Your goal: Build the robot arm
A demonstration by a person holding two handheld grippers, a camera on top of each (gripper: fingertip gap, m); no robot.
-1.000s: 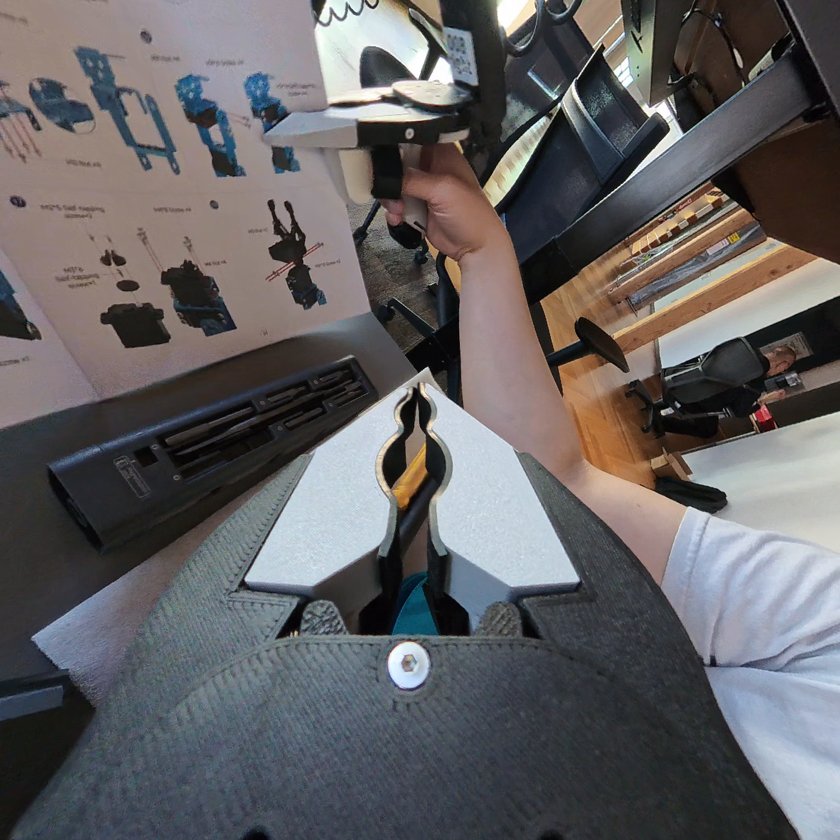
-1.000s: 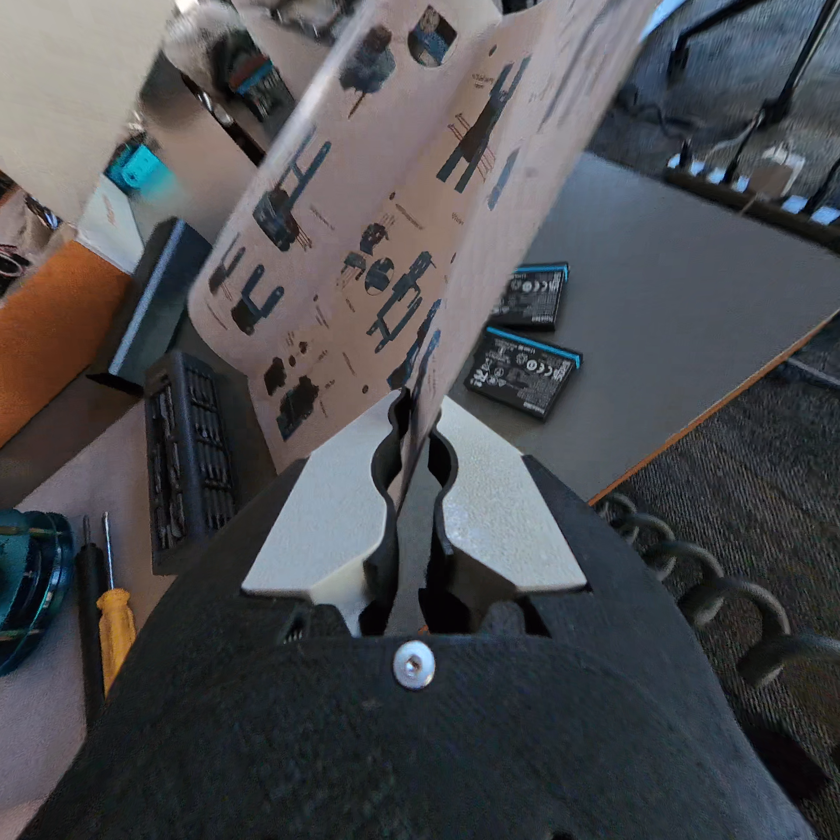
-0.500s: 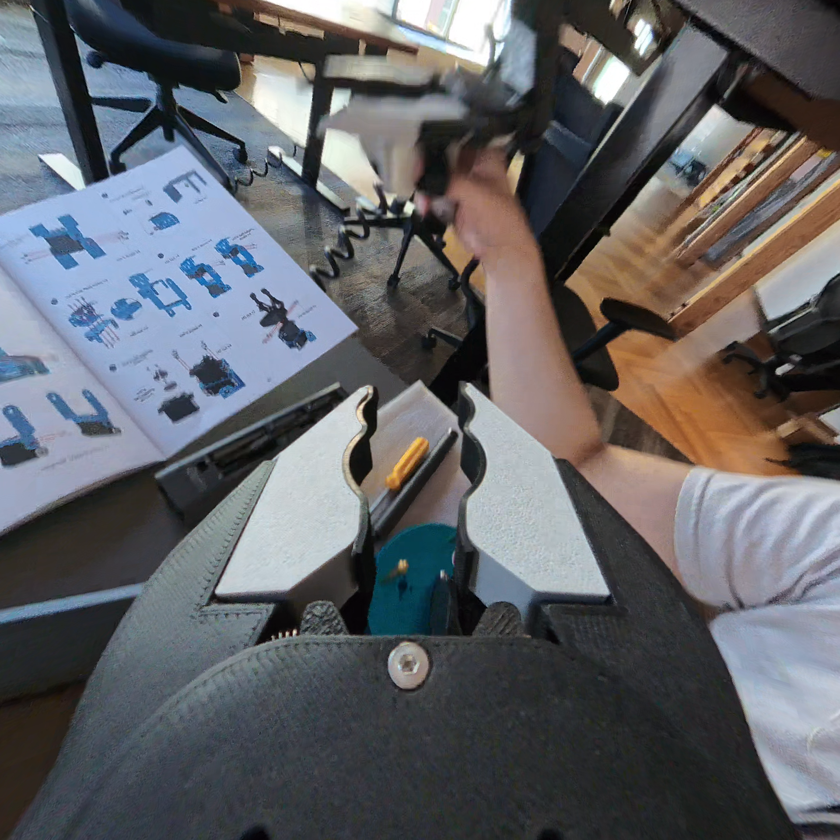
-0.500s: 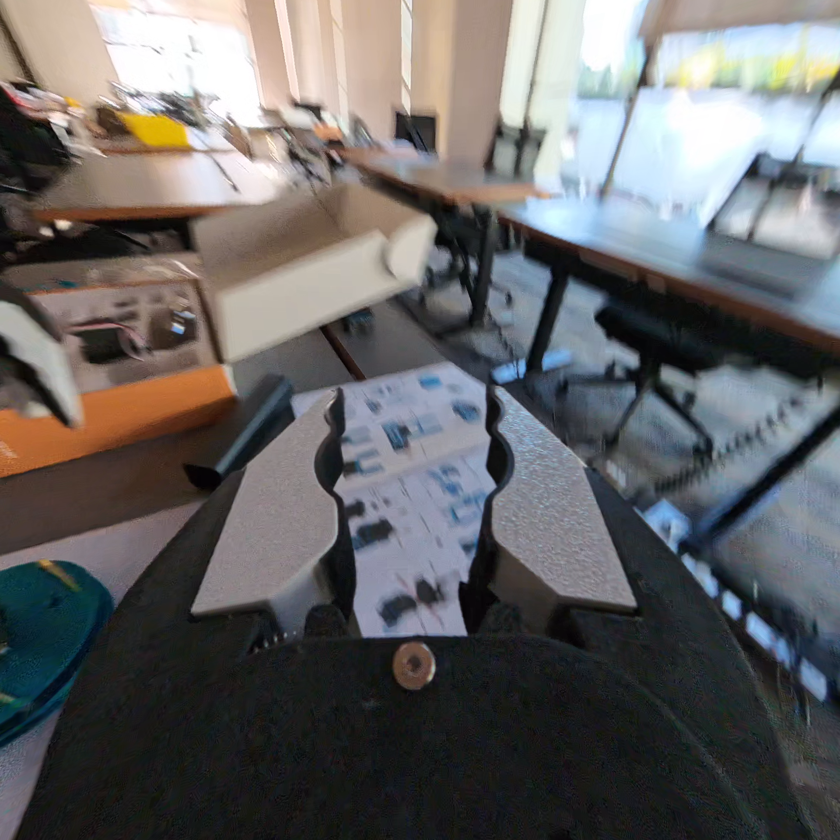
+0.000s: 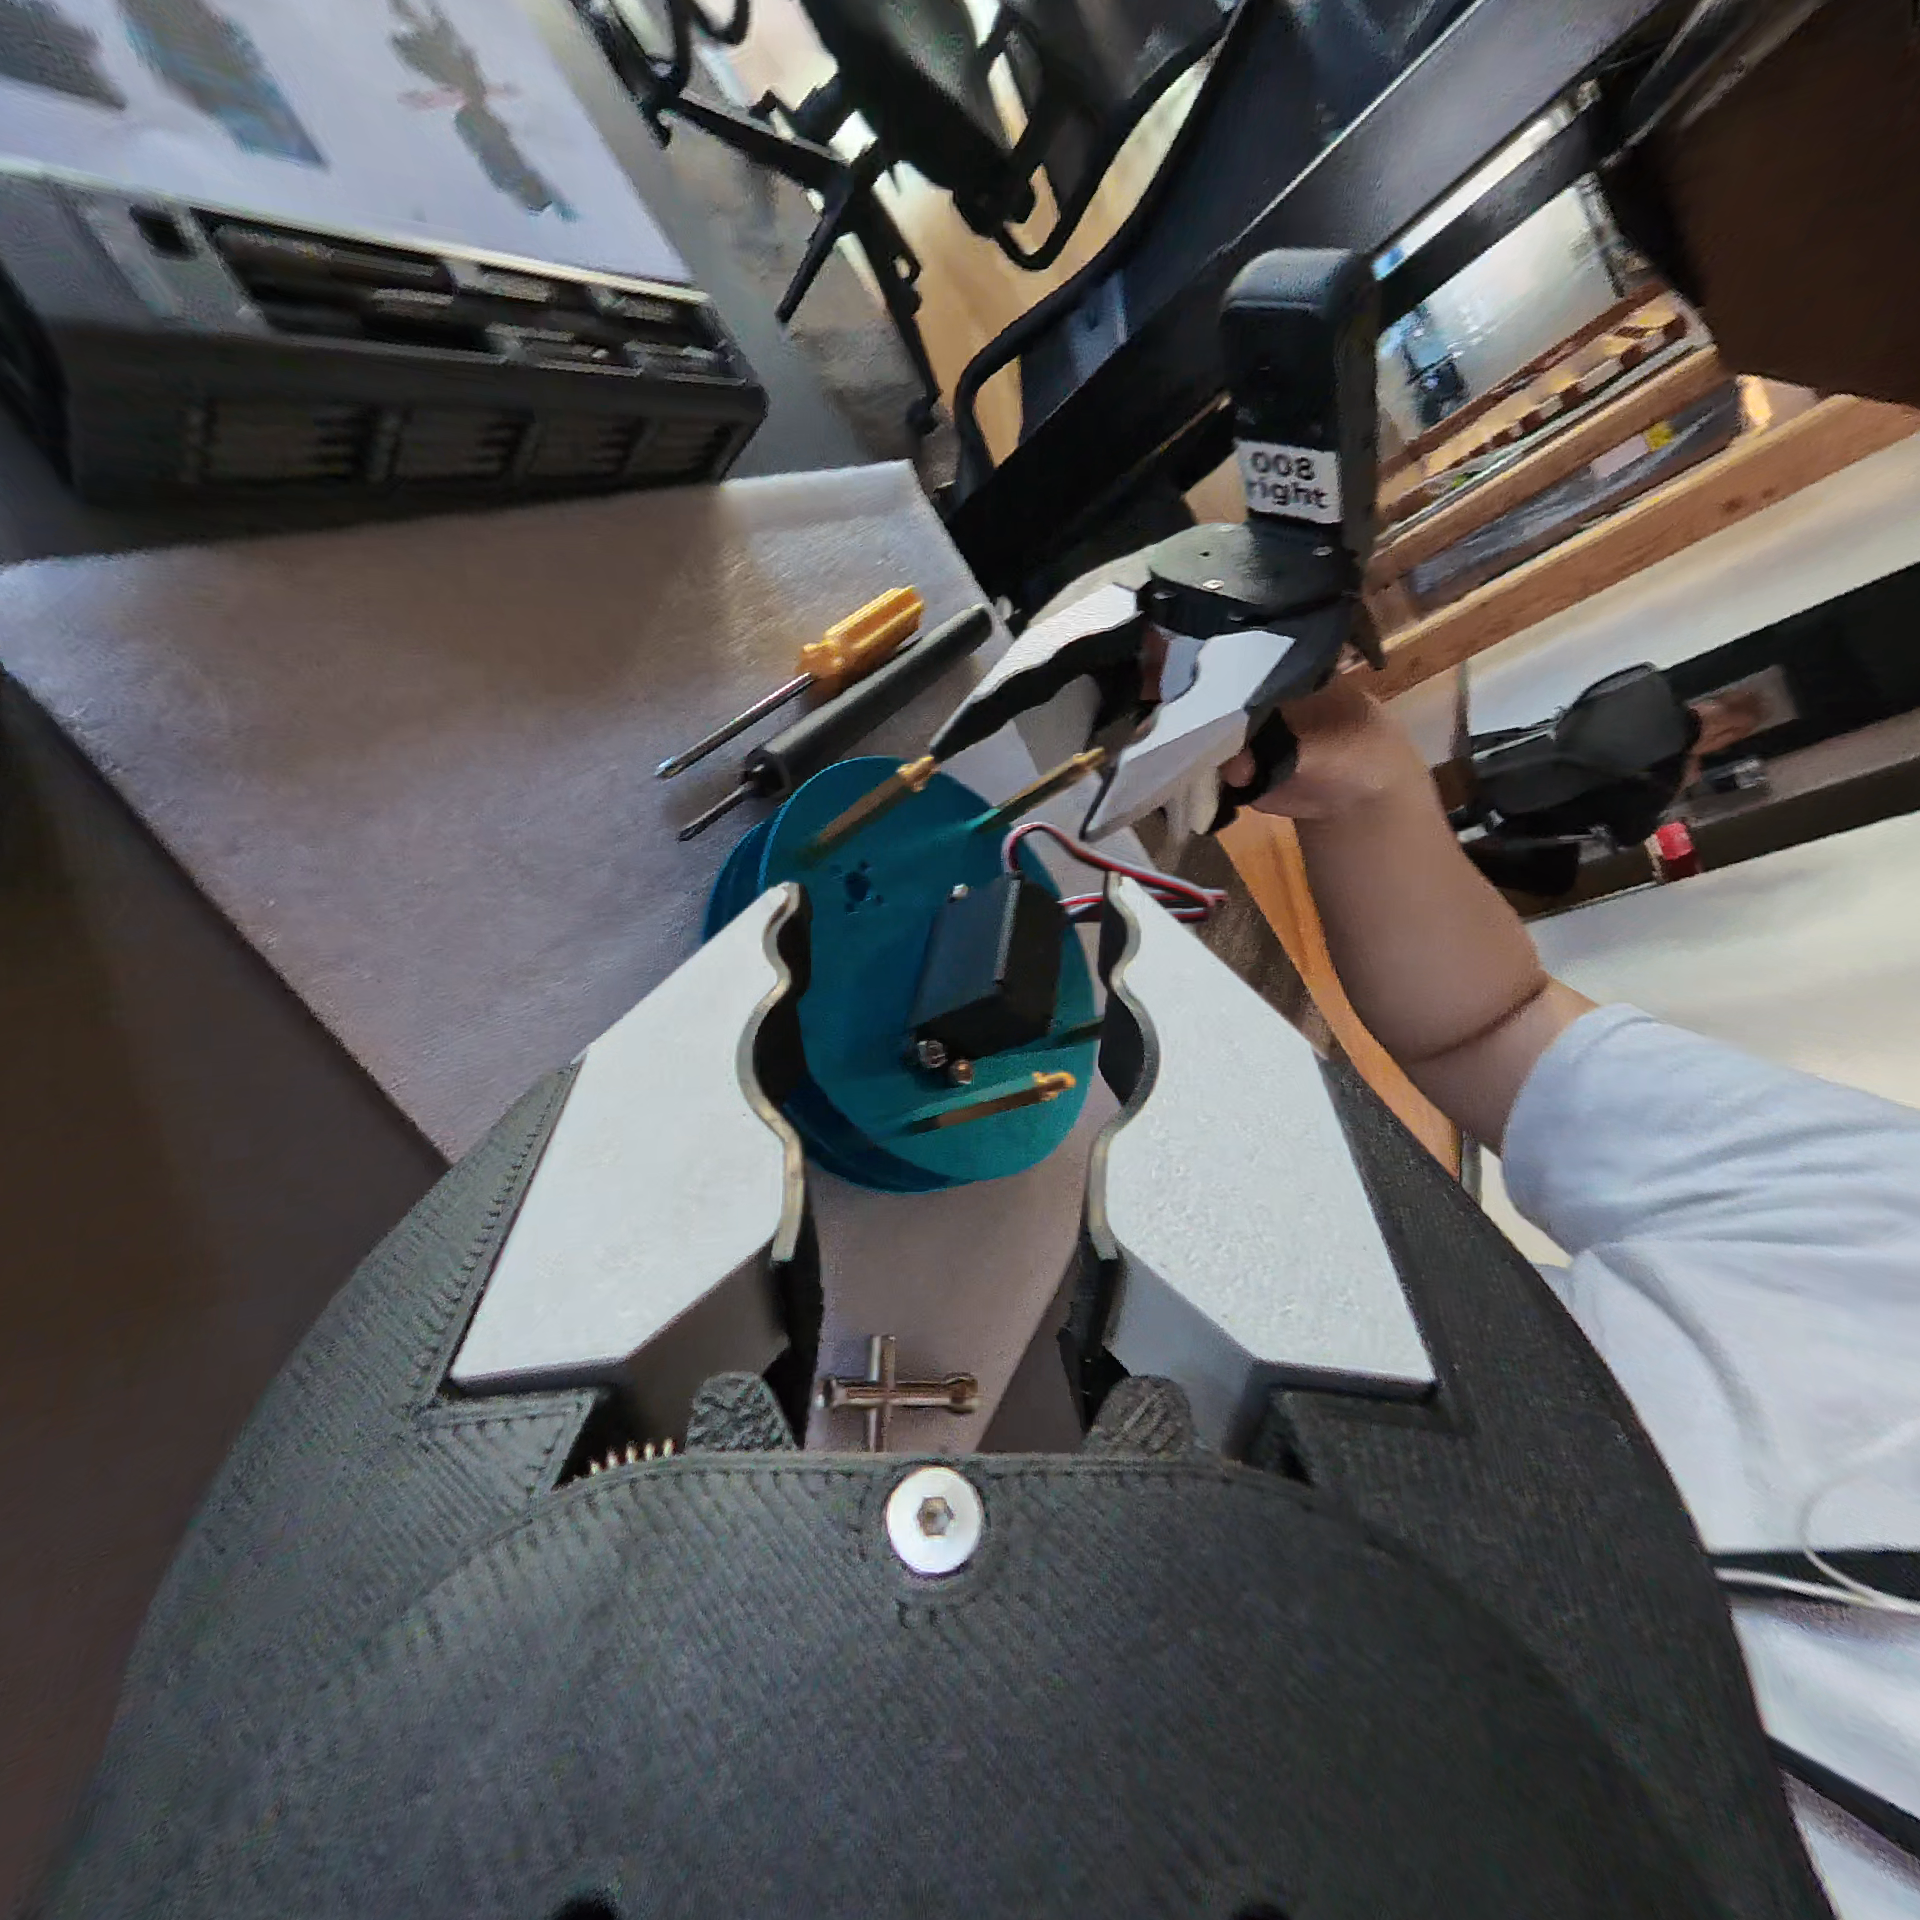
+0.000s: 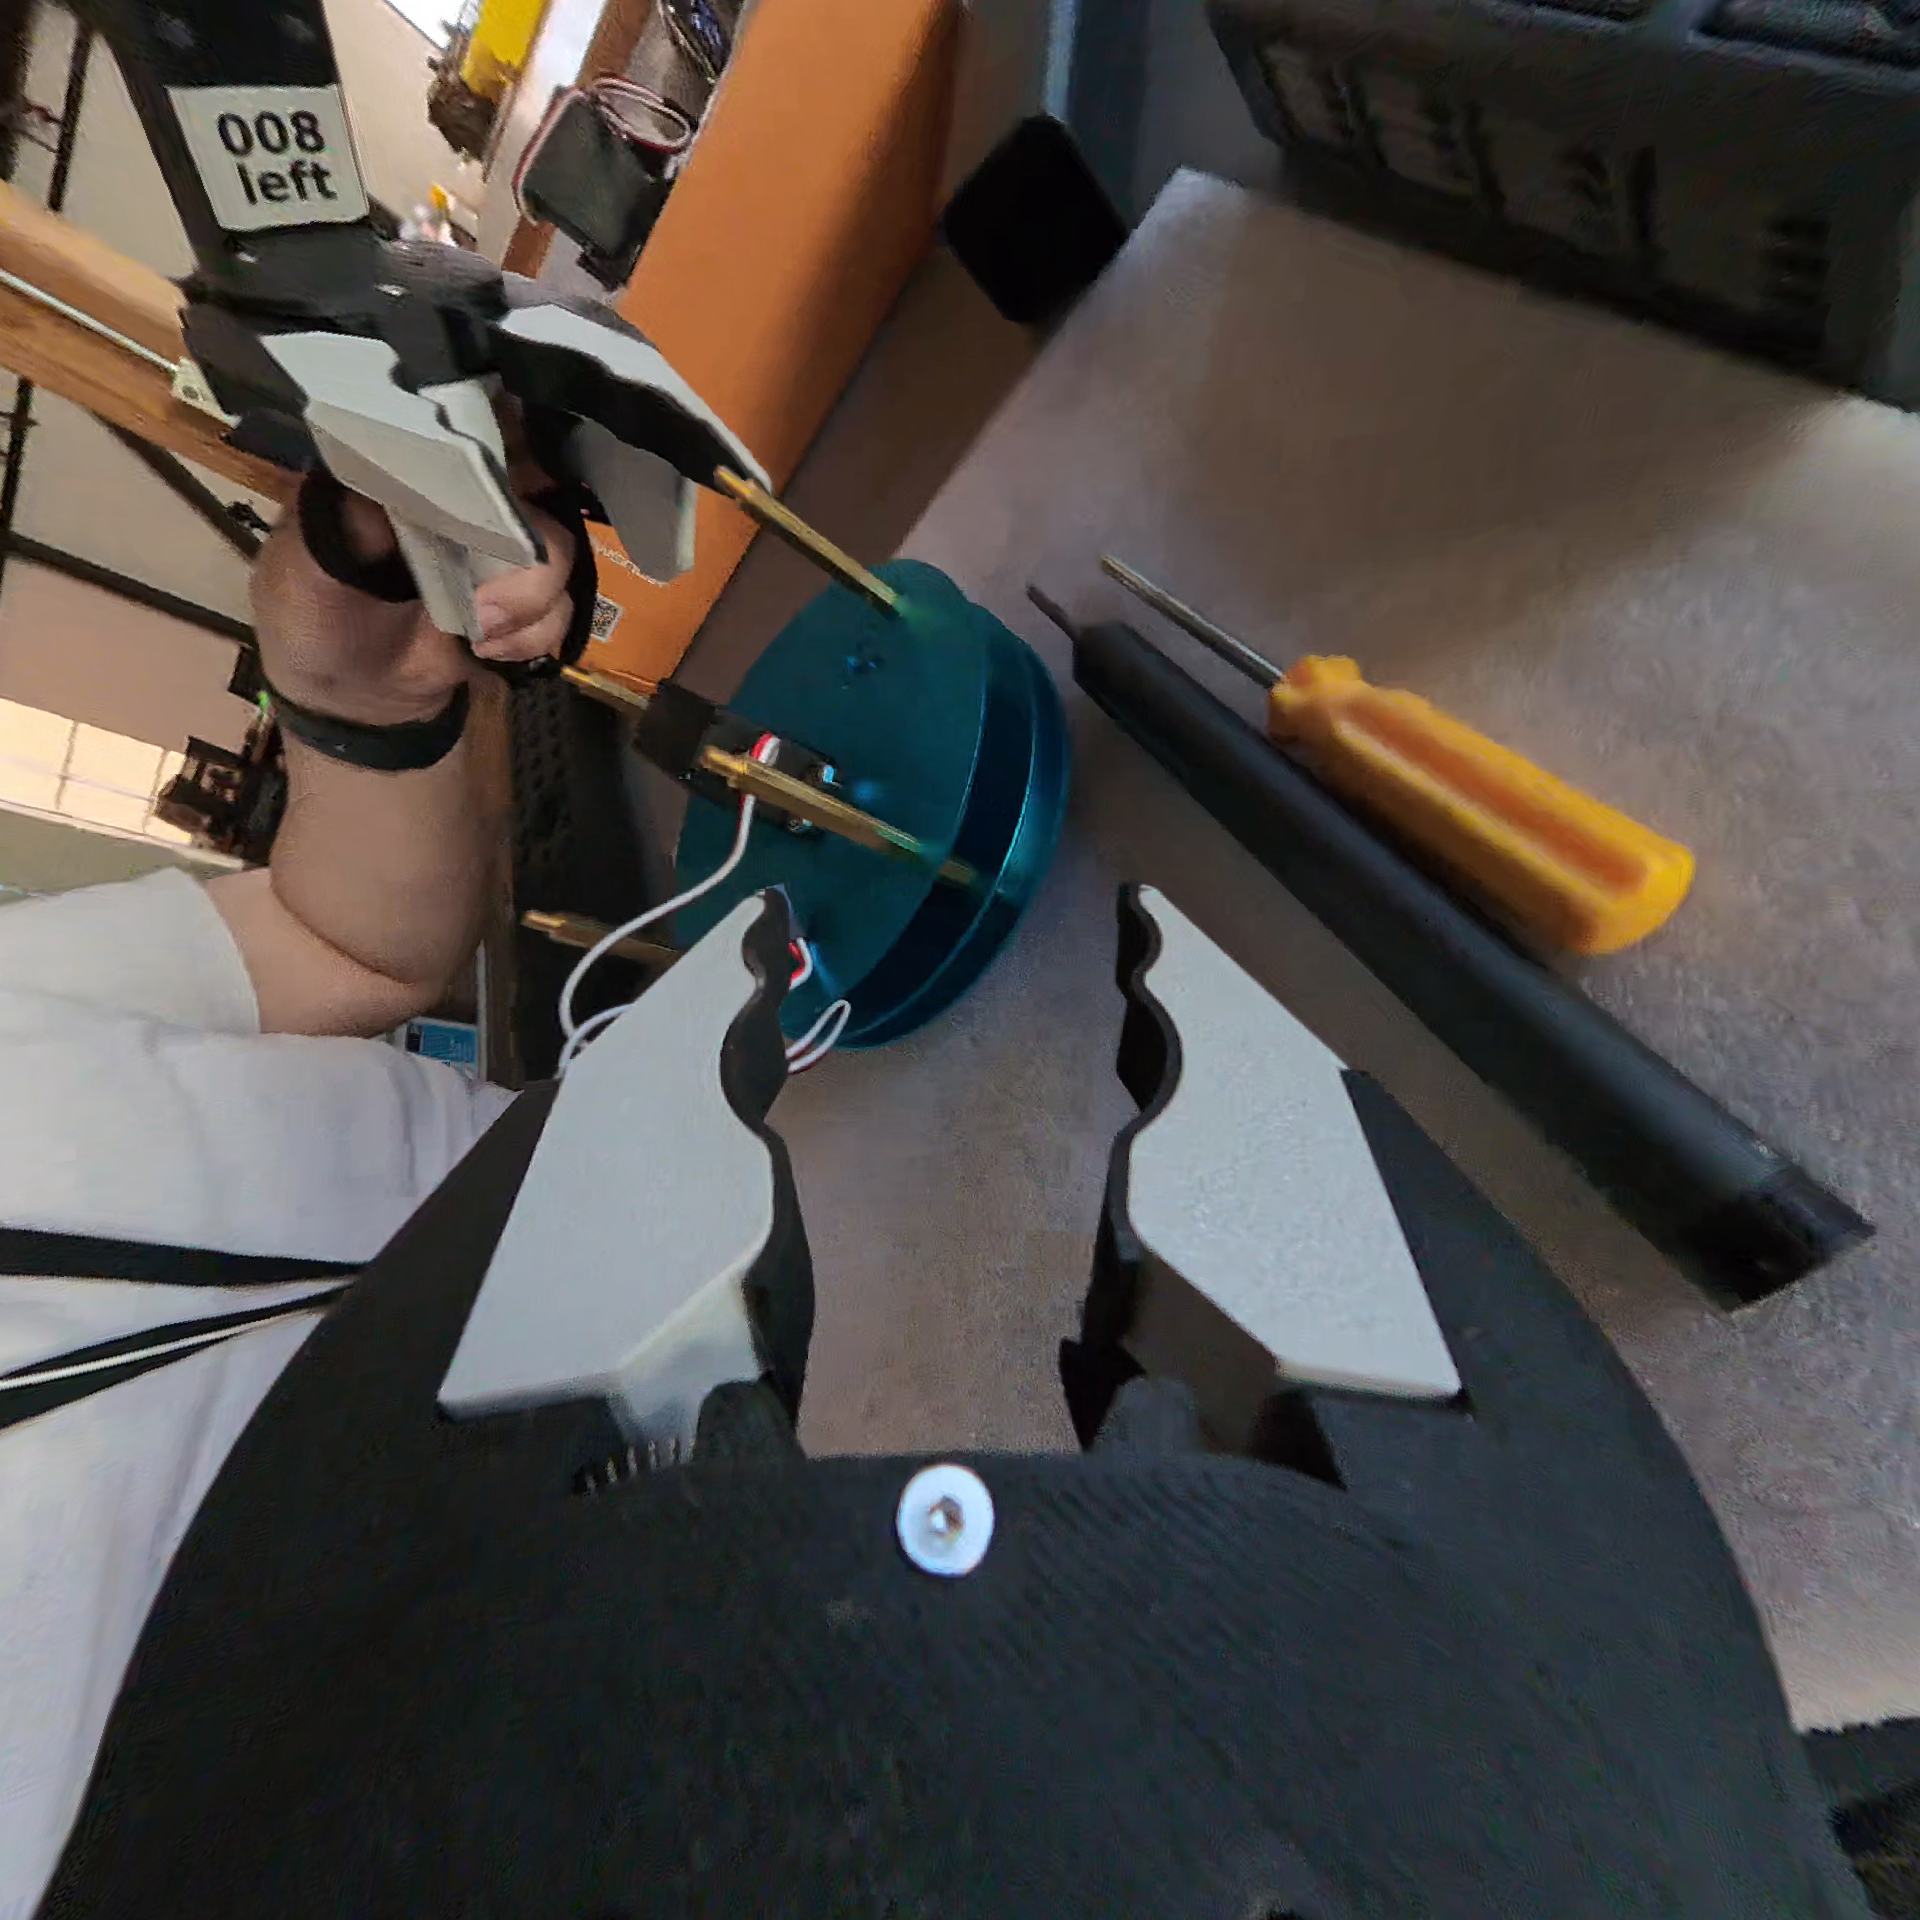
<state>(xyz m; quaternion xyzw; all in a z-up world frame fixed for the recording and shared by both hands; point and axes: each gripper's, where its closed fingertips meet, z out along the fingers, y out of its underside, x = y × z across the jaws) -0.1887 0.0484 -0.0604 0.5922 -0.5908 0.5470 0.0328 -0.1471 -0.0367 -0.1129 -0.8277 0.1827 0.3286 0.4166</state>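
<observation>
A teal round disc [image 5: 862,997] lies on a grey mat [image 5: 416,779]. It carries a black servo [image 5: 987,966] with red and white wires and several brass standoffs. My left gripper [image 5: 951,904] is open and empty, with its fingertips just above the disc's near side. My right gripper [image 6: 951,904] is open and empty, close to the disc's [image 6: 914,707] edge by the wires. Each gripper also shows in the other's view: the right gripper [image 5: 1013,790] at the disc's far side, and the left gripper [image 6: 639,514] near a standoff tip.
A yellow-handled screwdriver [image 6: 1475,810] and a black screwdriver [image 6: 1455,987] lie side by side on the mat next to the disc. A black bit case [image 5: 364,384] sits behind, with an illustrated booklet [image 5: 260,94] beyond it. A small cross wrench [image 5: 894,1392] lies near me. An orange box [image 6: 769,312] stands by the mat. It is some 5 centimeters from my left tips to the teal round disc [image 5: 862,997]. Look for it in the right wrist view [image 6: 780,677] too.
My right gripper let go of the booklet page and opened. My left gripper opened too. Both came down to the teal disc from opposite sides.
</observation>
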